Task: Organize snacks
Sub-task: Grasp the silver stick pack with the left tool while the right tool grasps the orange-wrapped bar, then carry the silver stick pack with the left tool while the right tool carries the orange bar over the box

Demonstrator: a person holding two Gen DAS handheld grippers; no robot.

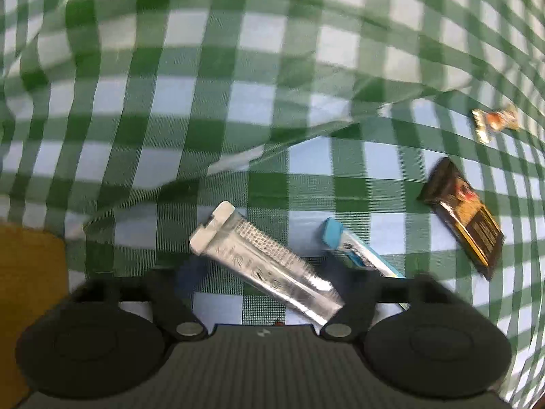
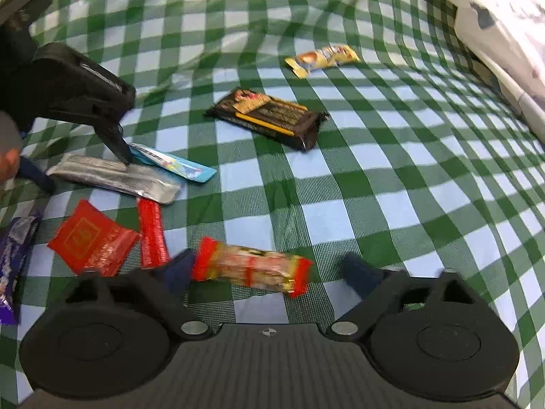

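Observation:
My left gripper [image 1: 264, 272] is open, its fingers either side of a silver snack bar [image 1: 262, 266] lying on the green checked cloth [image 1: 238, 102]. A blue-and-white wrapper [image 1: 357, 252] lies just right of the bar. In the right wrist view the left gripper [image 2: 85, 170] stands over the silver bar [image 2: 115, 177] and the blue wrapper [image 2: 177, 163]. My right gripper [image 2: 269, 272] is open around a clear packet with red ends [image 2: 252, 266]; its left finger touches one red end.
A dark chocolate pack [image 2: 272, 119] and a yellow-orange candy wrapper [image 2: 323, 58] lie farther off. Two red packets [image 2: 92, 242] [image 2: 151, 235] and a purple wrapper [image 2: 13, 266] lie at the left. A patterned pillow [image 2: 504, 17] sits far right. The cloth is rumpled behind.

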